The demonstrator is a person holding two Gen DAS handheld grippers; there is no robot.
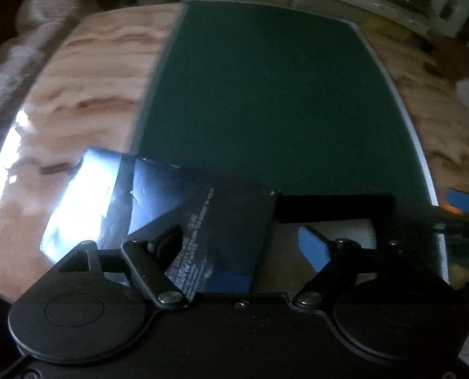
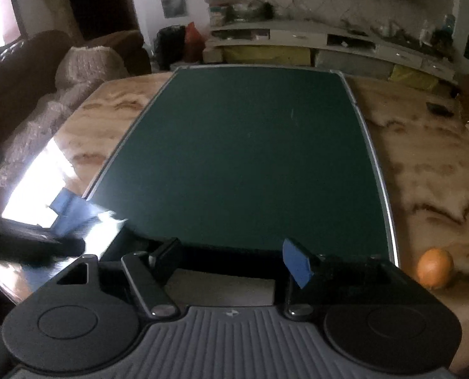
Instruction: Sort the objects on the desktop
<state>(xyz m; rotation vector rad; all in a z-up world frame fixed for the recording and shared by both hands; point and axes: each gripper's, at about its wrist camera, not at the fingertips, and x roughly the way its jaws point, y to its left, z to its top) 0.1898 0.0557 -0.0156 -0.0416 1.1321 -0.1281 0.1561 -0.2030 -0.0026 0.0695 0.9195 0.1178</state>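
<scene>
In the left wrist view, a flat dark rectangular box with small white print lies between the fingers of my left gripper, which stands open over the near end of a dark green mat. A black-framed tray with a pale inside sits under the right finger. My right gripper is open and empty above the same tray at the near edge of the mat. The other gripper shows blurred at the left of the right wrist view.
An orange lies on the marbled table right of the mat. A small dark object lies at the far right. A sofa with a blanket stands to the left, shelves behind. Bright glare falls on the table's left.
</scene>
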